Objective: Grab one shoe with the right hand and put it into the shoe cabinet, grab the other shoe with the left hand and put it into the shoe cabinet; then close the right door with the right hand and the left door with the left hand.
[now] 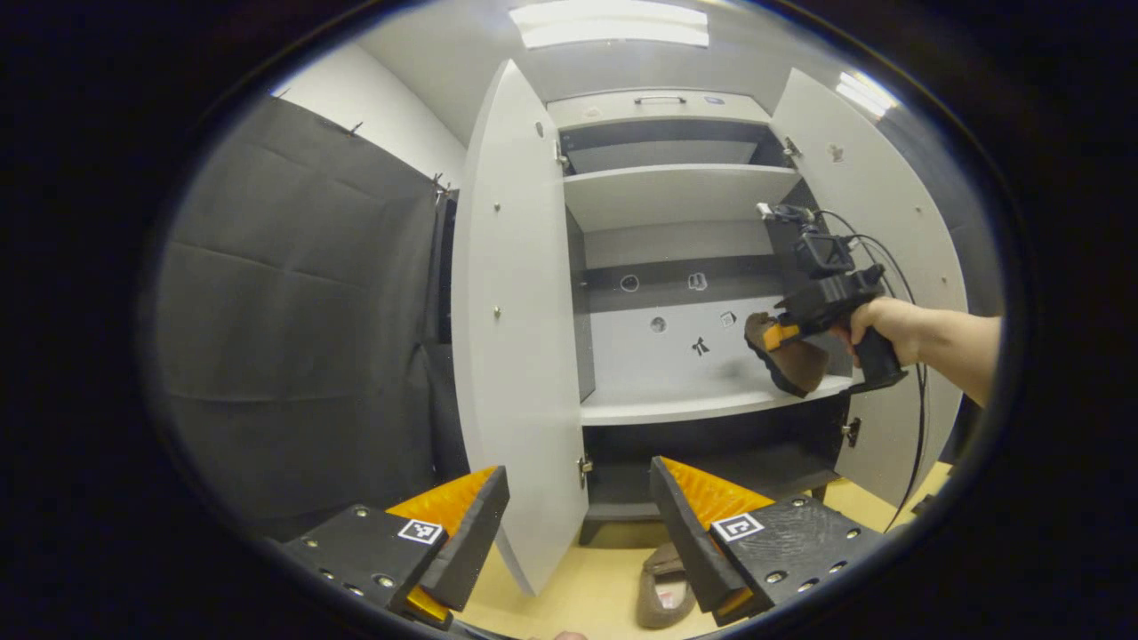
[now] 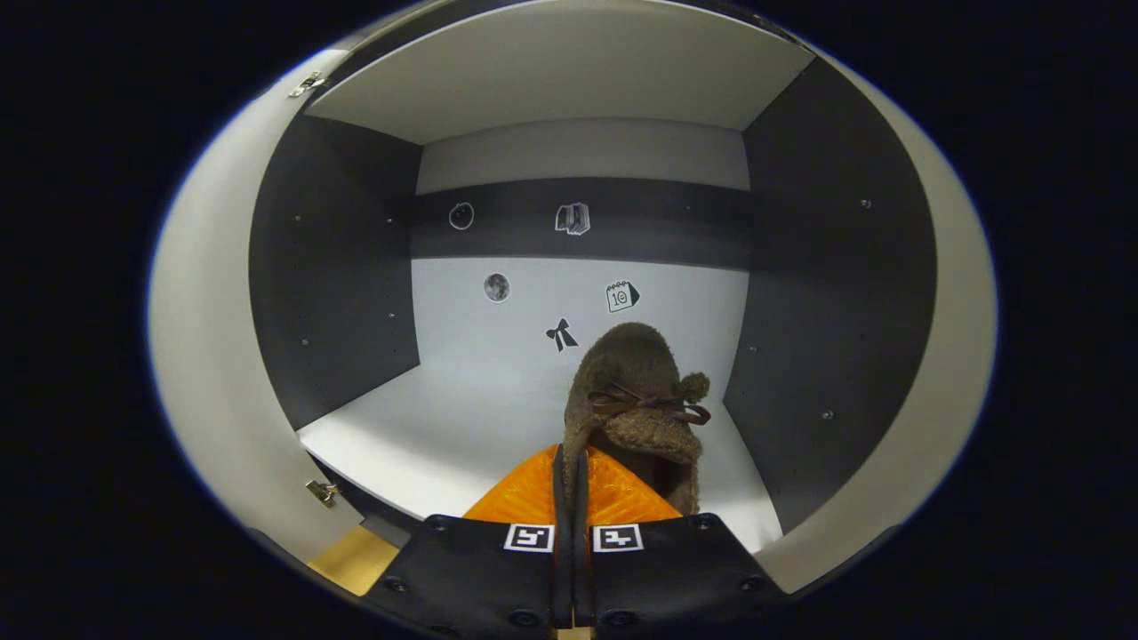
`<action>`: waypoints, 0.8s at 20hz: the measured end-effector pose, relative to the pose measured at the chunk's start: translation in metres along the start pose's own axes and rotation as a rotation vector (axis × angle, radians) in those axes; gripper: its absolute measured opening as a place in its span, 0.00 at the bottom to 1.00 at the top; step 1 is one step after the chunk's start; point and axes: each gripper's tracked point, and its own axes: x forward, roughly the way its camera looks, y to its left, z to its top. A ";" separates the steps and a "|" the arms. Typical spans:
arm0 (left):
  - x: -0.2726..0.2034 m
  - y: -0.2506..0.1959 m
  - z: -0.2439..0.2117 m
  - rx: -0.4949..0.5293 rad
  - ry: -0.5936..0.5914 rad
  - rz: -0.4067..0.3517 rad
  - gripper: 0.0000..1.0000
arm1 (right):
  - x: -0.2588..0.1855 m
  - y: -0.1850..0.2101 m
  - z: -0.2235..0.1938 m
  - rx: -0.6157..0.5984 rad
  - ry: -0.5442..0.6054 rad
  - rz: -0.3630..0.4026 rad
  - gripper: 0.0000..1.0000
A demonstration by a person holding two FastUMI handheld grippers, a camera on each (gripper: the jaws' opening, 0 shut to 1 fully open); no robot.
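Note:
A brown fuzzy shoe (image 2: 636, 391) with a small bow hangs inside the shoe cabinet's middle compartment, low over the right end of the white shelf (image 2: 444, 427). My right gripper (image 2: 569, 458) is shut on the shoe's rim. In the left gripper view, a hand holds that right gripper (image 1: 772, 336) and the tilted shoe (image 1: 791, 360) at the shelf's (image 1: 676, 404) right end. The other brown shoe (image 1: 665, 582) lies on the yellow floor below the cabinet, partly behind my own finger. My left gripper (image 1: 578, 476) stands open with nothing in it, in front of the cabinet.
Both white cabinet doors stand wide open, the left door (image 1: 516, 338) close ahead of my left gripper and the right door (image 1: 880, 222) behind the hand. A cable (image 1: 916, 444) hangs down from the right gripper. Black cloth wall (image 1: 302, 338) runs along the left.

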 end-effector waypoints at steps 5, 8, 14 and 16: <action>0.000 0.002 -0.003 -0.002 0.010 0.013 0.93 | 0.021 -0.002 0.000 0.011 0.036 -0.024 0.02; 0.000 0.001 -0.005 -0.004 0.014 0.012 0.93 | 0.024 0.000 0.004 -0.015 0.018 -0.036 0.20; 0.003 -0.010 -0.011 0.010 0.024 -0.027 0.93 | -0.020 0.002 0.029 0.028 -0.128 -0.045 1.00; 0.008 -0.016 -0.019 0.004 0.039 -0.054 0.93 | -0.045 0.003 0.035 0.035 -0.193 -0.037 1.00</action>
